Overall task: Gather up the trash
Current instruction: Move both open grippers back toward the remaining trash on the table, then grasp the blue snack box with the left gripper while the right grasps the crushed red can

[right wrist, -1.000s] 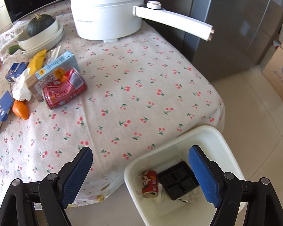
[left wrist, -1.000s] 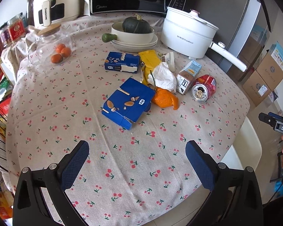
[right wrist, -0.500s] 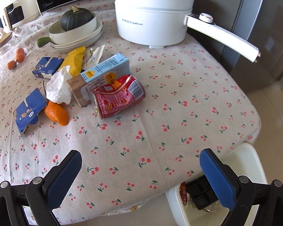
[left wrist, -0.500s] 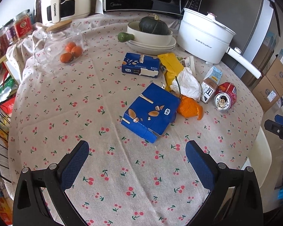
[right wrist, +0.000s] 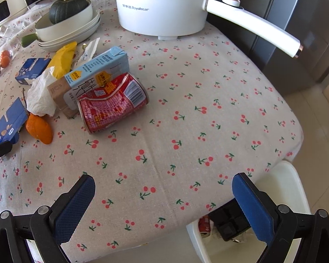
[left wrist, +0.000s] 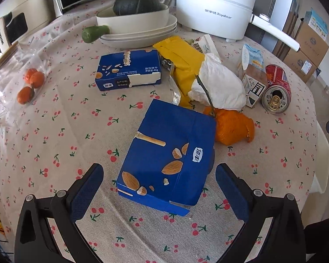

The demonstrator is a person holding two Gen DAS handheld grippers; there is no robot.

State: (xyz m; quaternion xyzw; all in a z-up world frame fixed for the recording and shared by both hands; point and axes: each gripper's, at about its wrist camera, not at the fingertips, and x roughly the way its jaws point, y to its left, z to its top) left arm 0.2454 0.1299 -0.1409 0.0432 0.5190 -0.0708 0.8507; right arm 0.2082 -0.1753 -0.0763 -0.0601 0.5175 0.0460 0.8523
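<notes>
A: Tabletop first: round, covered by a cherry-print cloth. White electric pot stands at the back, its long handle reaching out to the right. Stacked white dishes sit beside it, a dark green squash in the top bowl.

B: Bin?

A: White bin on the floor just off the tabletop's near right edge. A black tray and a red can lie inside.

B: Trash still on the cloth?

A: Large blue box nearest the left tool. Second blue box lies farther back. Yellow wrapper and crumpled white tissue overlap between them. Milk carton lies on its side, touching a dented red can, also on its side. Orange peel rests against the large box's far corner.

B: Tools?

A: Left tool: fingers spread wide either side of the large blue box's near end, pads not pressing on it. Right tool: jaws have just been opening, now far apart over bare cloth, nothing between them; red can well ahead.
</notes>
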